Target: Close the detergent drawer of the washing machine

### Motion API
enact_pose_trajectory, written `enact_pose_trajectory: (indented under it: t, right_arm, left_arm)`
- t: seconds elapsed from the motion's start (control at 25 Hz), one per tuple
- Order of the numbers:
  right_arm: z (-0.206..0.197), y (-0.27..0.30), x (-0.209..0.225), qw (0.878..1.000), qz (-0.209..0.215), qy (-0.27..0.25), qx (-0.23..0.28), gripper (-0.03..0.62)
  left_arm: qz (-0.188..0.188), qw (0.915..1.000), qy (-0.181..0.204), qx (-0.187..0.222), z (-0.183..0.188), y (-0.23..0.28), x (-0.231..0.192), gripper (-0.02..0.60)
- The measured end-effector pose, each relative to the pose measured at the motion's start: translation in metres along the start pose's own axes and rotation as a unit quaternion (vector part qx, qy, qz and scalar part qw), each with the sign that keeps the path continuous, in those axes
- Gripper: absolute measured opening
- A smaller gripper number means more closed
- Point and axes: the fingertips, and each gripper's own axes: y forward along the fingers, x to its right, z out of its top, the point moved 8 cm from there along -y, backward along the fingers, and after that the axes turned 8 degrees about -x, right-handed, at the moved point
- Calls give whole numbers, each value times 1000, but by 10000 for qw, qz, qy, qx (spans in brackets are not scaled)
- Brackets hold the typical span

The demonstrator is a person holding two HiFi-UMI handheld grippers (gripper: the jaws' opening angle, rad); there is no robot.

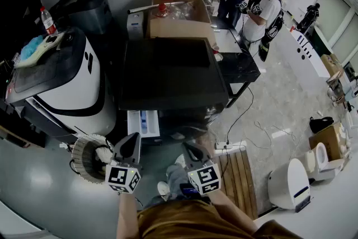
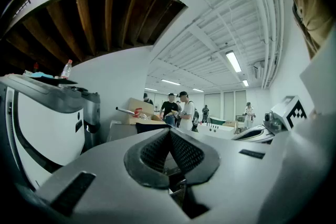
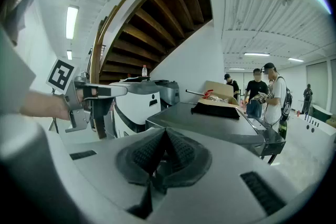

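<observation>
Cardboard box [image 1: 178,5]: tan, open, far side by the wall; a metal tube lies across its rim.
Bottle [image 1: 47,19]: clear, red cap, upright on the white-and-black unit [image 1: 72,87] at left.
Blue cloth [image 1: 32,46]: bunched, near the bottle on the same unit.
Ribbed hose ring [image 1: 86,157]: on the floor, just below that unit.
Power strip [image 1: 224,146]: white, on the floor; cables trail off to the right.
Slatted wooden board [image 1: 239,176]: flat on the floor beside the strip.
Table [image 1: 240,67]: black, close to the people.
People [image 1: 260,5]: small group standing at the far end.
Toilets [image 1: 291,184]: white, on the floor at right.
Stair underside [image 3: 157,18]: dark timber, overhead.
</observation>
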Motion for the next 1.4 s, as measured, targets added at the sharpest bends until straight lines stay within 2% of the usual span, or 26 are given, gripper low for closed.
enact_pose_trajectory:
  t: [0.28,0.44,0.88,1.2,1.4]
  right_arm:
    - [0,-4,2,10000,-55,-14,63,12]
    - [-4,-2,5,10000,-45,41,7,12]
    - [-10,6,6,9999,24,48,-153,12]
    - [-23,15,15,9991,57,250,-346,12]
    - [-33,24,19,9984,98,192,-528,12]
  left_arm:
    - [-143,9996,-232,-68,-8,2,-2,23]
    - [-78,9995,-254,-142,-14,2,-5,23]
    - [95,9967,-699,-409,-43,0,-20,23]
    - [151,9926,-804,-897,-72,10,-22,23]
    - [160,9894,-914,-1121,-90,16,-25,23]
